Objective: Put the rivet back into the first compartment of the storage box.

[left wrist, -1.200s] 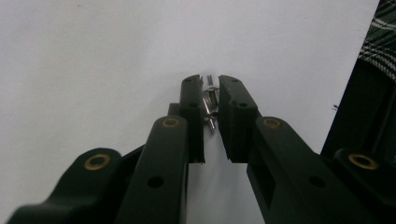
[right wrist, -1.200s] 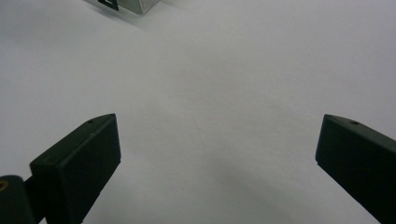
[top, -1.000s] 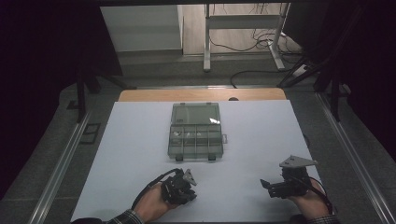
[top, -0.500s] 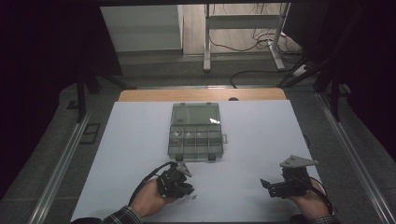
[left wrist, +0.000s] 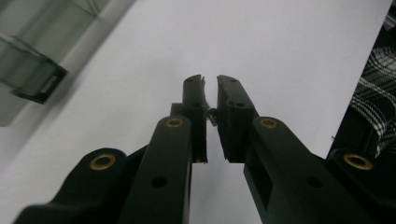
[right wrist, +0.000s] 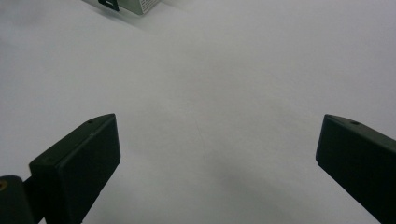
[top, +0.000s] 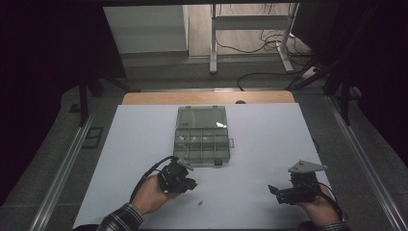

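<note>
while the left gripper [top: 188, 179] sits at the near left of the white table [top: 269, 139], just this side of the organiser box [top: 202, 135], its fingers [left wrist: 195, 100] are clenched almost together on a small metal part [left wrist: 211, 115]. in the left gripper view the part is a thin sliver wedged in the narrow slit between the two pads, partway down from the tips; too small to tell what kind of part it is. the gripper is tipped toward the table and points to the right, with the person's hand [top: 151, 193] wrapped around it from below and a plaid sleeve [top: 120, 220] at the near edge.

box: clear, greenish, compartmented, lid folded back on the far side, sitting centre of the table. some small pale bits in the far-left compartments, can't make them out. a corner latch [left wrist: 39, 79] of the box shows at the far left of the left gripper view, well apart from the fingertips.

a small dark speck [top: 199, 203] lies on the table near the left gripper, slightly to its right.

right gripper [top: 279, 191] rests at the near right, well apart from box and left gripper, pointing left. its fingers [right wrist: 81, 158] are released, spread wide, nothing between them but bare table.
</note>
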`<state>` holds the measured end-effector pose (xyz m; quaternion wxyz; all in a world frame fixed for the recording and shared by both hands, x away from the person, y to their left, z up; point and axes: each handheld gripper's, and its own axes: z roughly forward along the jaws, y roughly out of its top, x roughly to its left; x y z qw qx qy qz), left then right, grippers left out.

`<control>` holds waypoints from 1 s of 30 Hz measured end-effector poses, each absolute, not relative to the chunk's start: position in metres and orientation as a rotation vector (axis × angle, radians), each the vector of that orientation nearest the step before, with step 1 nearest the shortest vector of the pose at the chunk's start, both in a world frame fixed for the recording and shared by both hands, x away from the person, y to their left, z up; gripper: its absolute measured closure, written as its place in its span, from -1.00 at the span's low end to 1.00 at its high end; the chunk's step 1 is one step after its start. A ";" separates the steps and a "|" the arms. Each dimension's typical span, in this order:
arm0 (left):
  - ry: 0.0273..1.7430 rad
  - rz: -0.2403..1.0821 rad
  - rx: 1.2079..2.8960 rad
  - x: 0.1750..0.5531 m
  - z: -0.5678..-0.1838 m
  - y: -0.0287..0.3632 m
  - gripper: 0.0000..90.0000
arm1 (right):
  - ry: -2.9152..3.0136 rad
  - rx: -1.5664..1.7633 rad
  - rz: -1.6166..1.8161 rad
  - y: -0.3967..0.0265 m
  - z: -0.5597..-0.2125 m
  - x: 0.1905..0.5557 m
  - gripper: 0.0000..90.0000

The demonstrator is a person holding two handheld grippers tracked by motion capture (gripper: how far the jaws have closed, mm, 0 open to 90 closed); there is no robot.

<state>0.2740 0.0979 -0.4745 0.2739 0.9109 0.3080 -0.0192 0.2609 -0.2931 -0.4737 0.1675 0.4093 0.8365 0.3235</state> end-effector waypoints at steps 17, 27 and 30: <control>0.888 -0.011 2.434 0.304 -0.456 0.109 0.84 | 2.380 1.169 0.919 -0.293 -0.474 0.261 -1.00; 0.920 0.009 2.433 0.321 -0.447 0.114 0.84 | 2.382 1.170 0.916 -0.294 -0.474 0.260 -1.00; 0.931 0.018 2.429 0.327 -0.442 0.117 0.84 | 2.381 1.170 0.917 -0.294 -0.474 0.260 -1.00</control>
